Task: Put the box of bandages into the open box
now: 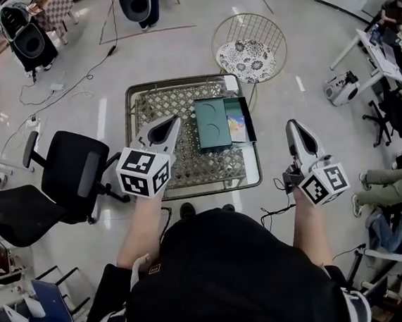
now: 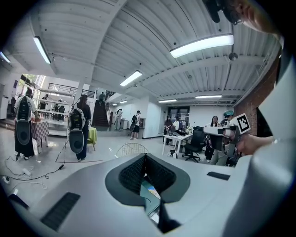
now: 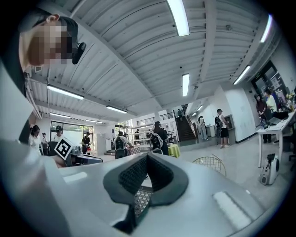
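Both arms reach forward. The left gripper (image 1: 172, 122) points over the table (image 1: 201, 167) and the right gripper (image 1: 291, 125) is off to its side, both pinched tight on nothing. The box of bandages (image 1: 236, 126) lies inside the open box (image 1: 209, 138).

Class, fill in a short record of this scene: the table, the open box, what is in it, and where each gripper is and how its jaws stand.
Table: low table with a woven top
Open box: green open box on the table's right half
Contents: small colourful box in its right part
Left gripper: jaws shut, empty, over the table, left of the open box
Right gripper: jaws shut, empty, beyond the table's right edge
Behind table: wire chair
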